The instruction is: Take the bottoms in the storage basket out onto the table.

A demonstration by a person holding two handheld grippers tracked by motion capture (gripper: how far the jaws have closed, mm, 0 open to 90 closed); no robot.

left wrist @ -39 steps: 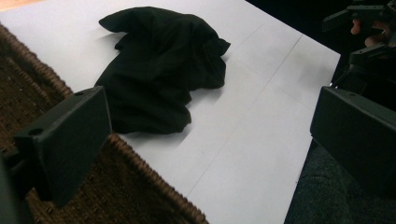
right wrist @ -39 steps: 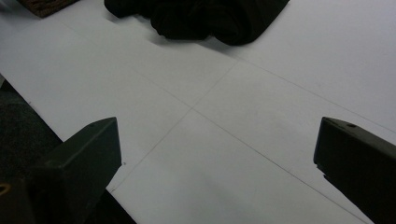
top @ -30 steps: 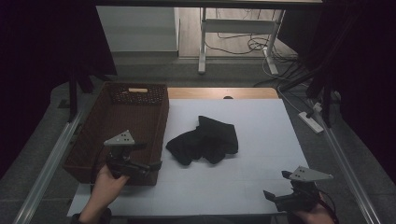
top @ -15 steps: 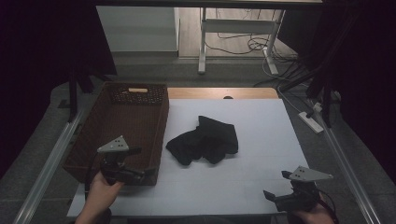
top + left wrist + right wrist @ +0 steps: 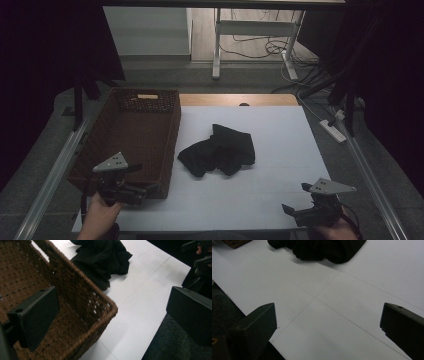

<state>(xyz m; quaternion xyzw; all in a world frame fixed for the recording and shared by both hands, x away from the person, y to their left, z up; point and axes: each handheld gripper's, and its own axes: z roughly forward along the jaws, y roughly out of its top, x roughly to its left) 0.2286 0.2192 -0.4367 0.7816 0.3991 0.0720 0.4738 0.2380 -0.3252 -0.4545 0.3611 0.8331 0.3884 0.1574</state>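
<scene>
Left tool (image 5: 142, 192) has drawn back toward basket (image 5: 131, 135) corner; cloth (image 5: 218, 150) unmoved.

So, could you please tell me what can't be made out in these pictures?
- Black cloth: in the high view, too dark and bunched to tell what garment it is or how many pieces; cut by the top edge in both gripper views.
- Wicker basket: its near inside corner is hidden by the left gripper in the high view.
- Right gripper: its hand is cut off by the bottom edge.
</scene>
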